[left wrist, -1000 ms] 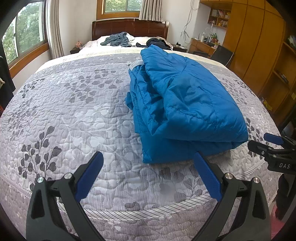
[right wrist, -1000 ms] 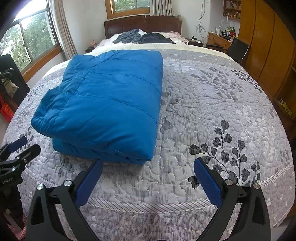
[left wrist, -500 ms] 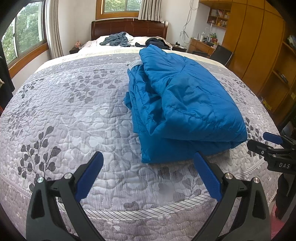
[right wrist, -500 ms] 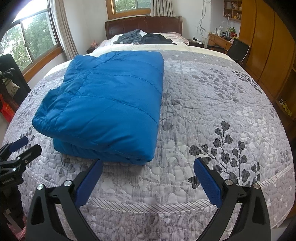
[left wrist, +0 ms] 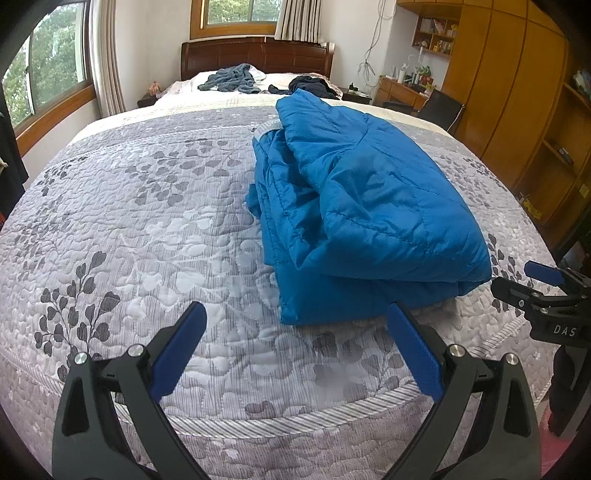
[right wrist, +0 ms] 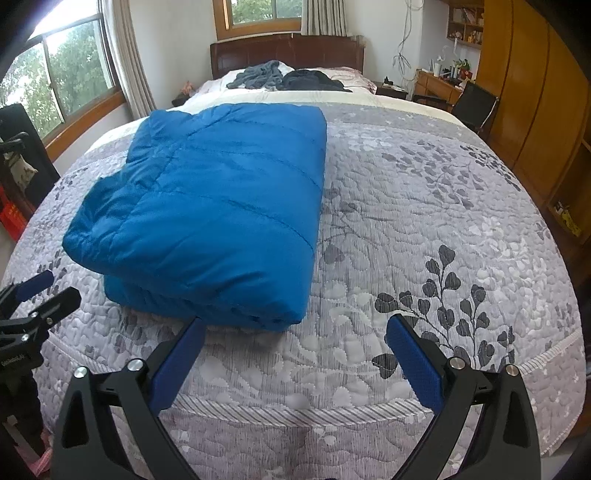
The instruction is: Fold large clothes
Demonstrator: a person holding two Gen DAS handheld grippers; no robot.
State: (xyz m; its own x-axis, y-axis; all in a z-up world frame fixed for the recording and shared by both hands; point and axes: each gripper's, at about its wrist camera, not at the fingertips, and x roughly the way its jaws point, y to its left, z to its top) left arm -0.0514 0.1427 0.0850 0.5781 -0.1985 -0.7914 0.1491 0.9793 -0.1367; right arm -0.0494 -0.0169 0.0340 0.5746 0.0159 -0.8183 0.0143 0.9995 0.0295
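Both grippers (left wrist: 295,332) (right wrist: 295,339) slightly nearer jacket (right wrist: 207,206)

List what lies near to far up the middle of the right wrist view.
Right gripper → bedspread → blue jacket → grey garment → headboard → window.

"DAS" on right gripper (left wrist: 554,291) body.
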